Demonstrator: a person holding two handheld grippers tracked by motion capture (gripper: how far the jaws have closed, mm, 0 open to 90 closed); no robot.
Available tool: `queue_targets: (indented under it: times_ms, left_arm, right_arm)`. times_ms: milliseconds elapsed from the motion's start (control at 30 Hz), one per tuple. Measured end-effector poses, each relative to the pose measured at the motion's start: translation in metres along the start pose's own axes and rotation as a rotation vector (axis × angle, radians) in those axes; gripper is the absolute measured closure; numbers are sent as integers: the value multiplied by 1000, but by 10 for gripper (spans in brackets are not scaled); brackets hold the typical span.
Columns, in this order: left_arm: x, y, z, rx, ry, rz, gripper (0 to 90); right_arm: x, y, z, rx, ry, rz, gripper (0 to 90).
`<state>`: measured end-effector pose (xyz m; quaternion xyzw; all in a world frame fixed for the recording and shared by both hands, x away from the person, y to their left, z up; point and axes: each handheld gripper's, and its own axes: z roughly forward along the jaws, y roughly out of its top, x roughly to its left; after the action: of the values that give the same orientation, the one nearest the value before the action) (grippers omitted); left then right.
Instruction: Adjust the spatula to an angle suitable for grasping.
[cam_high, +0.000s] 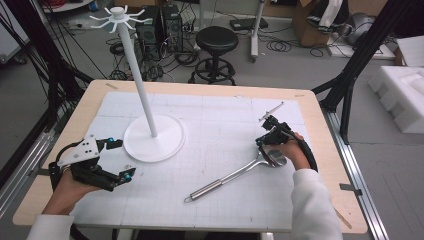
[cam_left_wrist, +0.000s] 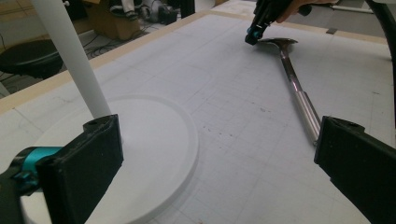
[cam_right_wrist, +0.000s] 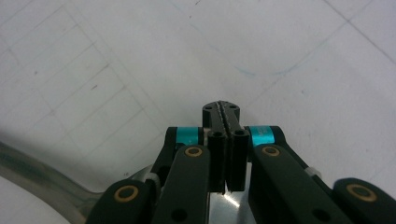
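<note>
High view
Table (cam_high: 320, 107): wood top with a white grid mat (cam_high: 220, 125) on it.
Stand (cam_high: 152, 135): white, round base at about 9 o'clock from the mat's middle; the thin pole is upright, with a ring of hooks on top.
Ladle (cam_high: 235, 175): steel, it lies flat on the mat toward 5 o'clock; the bowl end points to 2 o'clock and the handle with its loop points to 8 o'clock.
Right gripper (cam_high: 268, 136): held in the right hand (cam_high: 295, 150), directly over the bowl end of the ladle; the jaws look pressed together.
Left gripper (cam_high: 121, 159): at the 8 o'clock side of the table, in the left hand (cam_high: 65, 192); the jaws stand wide with nothing between them, just beside the base of the stand.

Left gripper view
Own jaws: far apart at the two lower corners, nothing is gripped.
Stand (cam_left_wrist: 154, 140): base and pole at 9 to 10 o'clock, close to the left jaw.
Ladle (cam_left_wrist: 299, 98): it runs from 3 o'clock up to 1 o'clock, flat on the mat.
Right gripper (cam_left_wrist: 252, 36): at 1 o'clock, its tip is at the ladle's bowl; I cannot tell if it touches.

Right gripper view
Own jaws: fully together, the pads meet and hold nothing.
Ladle (cam_right_wrist: 42, 179): shiny metal at 7 o'clock, below and behind the jaws.
Mat (cam_right_wrist: 140, 56): white grid under the tips.
</note>
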<state>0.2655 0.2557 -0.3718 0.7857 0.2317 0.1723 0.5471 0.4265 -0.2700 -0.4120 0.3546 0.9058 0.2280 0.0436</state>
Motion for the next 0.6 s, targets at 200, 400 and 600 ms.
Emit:
queue_targets:
  times_ms: [200,400,600]
  left_arm:
    - [0,0,1,3,0,1,18]
    - [1,0,2,3,-2,0,18]
    - [0,0,2,3,-3,0,18]
  right_arm:
    - [2,-15,-7,-5,18,-7,898]
    - [5,-25,-13,-11,24,-13,898]
    - [7,-34,-17,-10,39,-10,898]
